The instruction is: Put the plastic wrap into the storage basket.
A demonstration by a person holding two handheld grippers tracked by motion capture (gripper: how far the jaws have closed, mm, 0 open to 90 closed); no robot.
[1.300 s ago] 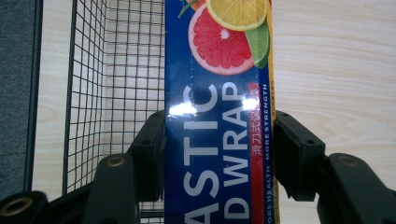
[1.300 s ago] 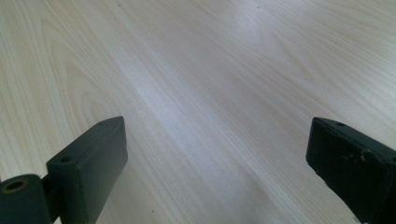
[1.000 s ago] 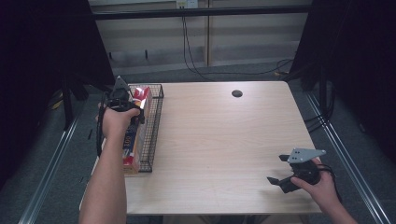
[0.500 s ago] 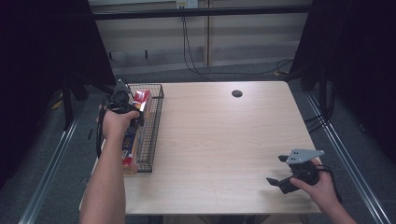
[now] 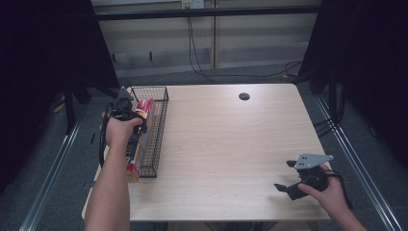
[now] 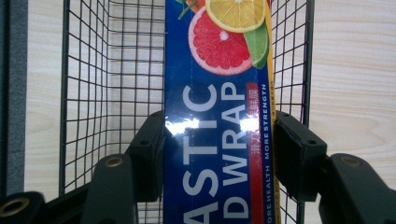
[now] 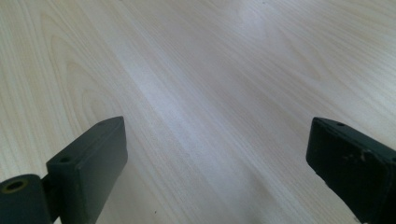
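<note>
Left gripper [image 6: 219, 154]: black, two-jaw, held in the person's left hand [image 5: 120, 130]; pads clamped on the two long sides of one long blue cardboard box of plastic wrap [image 6: 217, 116], printed with citrus slices. In the left gripper view the box runs straight away from the jaws, its fruit-printed end pointing far from the camera. In the high view its long axis lies along the basket's length, the far end raised over the basket and the near end low at the basket's near corner, towards the person.

Basket: one black wire mesh basket [image 5: 156, 139], long and narrow, standing at the left edge of the table. The box sits within its walls in the left gripper view, mesh showing on both sides of it.

Right gripper [image 5: 297, 179]: black, two-jaw, with a grey three-cornered plate on top, held in the person's right hand [image 5: 329, 192] near the table's near right corner; jaws standing wide apart with bare wood between them.

Table: one pale wooden table [image 5: 231, 144], with one round dark cable hole [image 5: 244, 96] near its far edge.

Change from a second ago: the left hand and the box sit lower in the basket; the right gripper is where it was.
</note>
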